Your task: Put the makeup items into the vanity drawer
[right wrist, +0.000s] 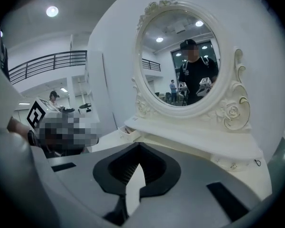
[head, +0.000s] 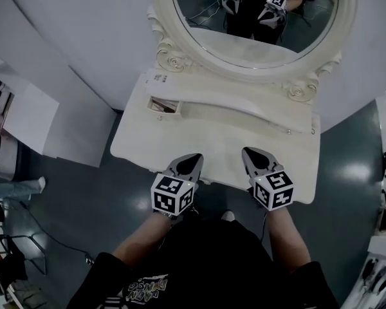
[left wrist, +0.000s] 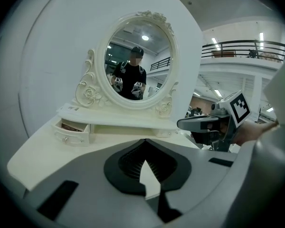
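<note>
- Sticker [head: 158, 78] on the vanity's upper shelf, left end: the print is too small to read.
- Marker cubes [head: 172, 195]: two, one per tool, with black-and-white square patterns and no words.
- Left tool [head: 192, 159]: clenched, tips together, grasping nothing. It hovers over the front edge of the counter [head: 180, 140].
- Right tool [head: 254, 154]: clenched and empty. It is beside the left tool, apart from it, over the same edge.
- Vanity drawer [head: 164, 105]: one, pulled open at the left under the shelf. It holds brownish contents that cannot be identified.
- Second drawer [right wrist: 237, 164]: one, at the right end, pushed in.
- Mirror [head: 257, 18]: one, oval, reflecting both tools.
</note>
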